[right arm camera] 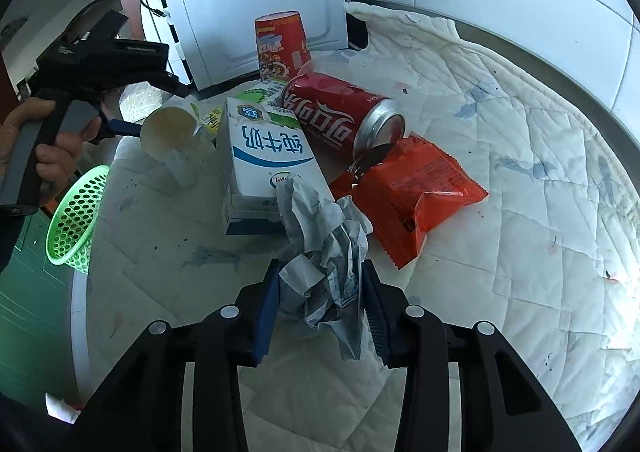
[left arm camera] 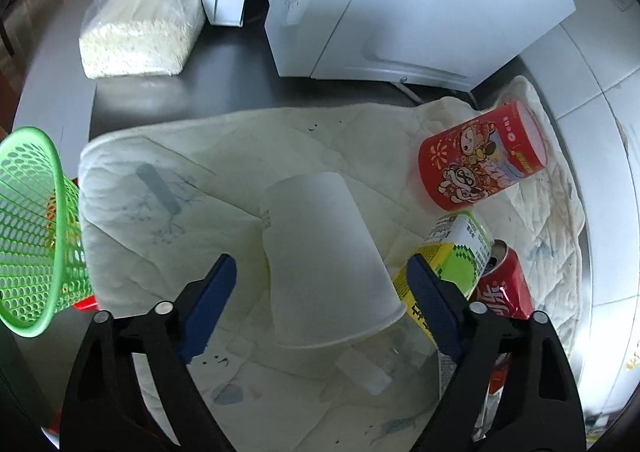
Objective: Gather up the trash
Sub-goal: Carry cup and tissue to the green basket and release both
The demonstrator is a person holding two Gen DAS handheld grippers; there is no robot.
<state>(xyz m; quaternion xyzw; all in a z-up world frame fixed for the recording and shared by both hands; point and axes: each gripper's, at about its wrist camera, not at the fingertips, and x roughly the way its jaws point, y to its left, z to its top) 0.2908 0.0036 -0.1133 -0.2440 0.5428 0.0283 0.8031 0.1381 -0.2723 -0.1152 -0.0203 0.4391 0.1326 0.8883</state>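
Observation:
A white paper cup point(left arm camera: 320, 220) lies tipped on its side on the quilted cloth point(left arm camera: 192, 180), between the blue pads of my left gripper point(left arm camera: 320, 260). That gripper stands open and its pads do not press the cup. In the right wrist view a hand point(right arm camera: 28, 140) holds the left gripper point(right arm camera: 120, 127) next to the cup point(right arm camera: 168, 128). My right gripper point(right arm camera: 321, 266) is shut on a crumpled grey-white paper wad point(right arm camera: 324, 236). Beyond the wad lie a milk carton point(right arm camera: 264, 156), a red cola can point(right arm camera: 340, 116) and an orange snack bag point(right arm camera: 412, 196).
A green mesh basket point(left arm camera: 28, 228) hangs past the cloth's left edge. A red printed cup point(left arm camera: 480, 164) stands upside down near a white appliance point(left arm camera: 400, 12). A plastic bag of grain point(left arm camera: 140, 36) sits at the back left. A green-yellow carton point(left arm camera: 460, 252) lies right of the white cup.

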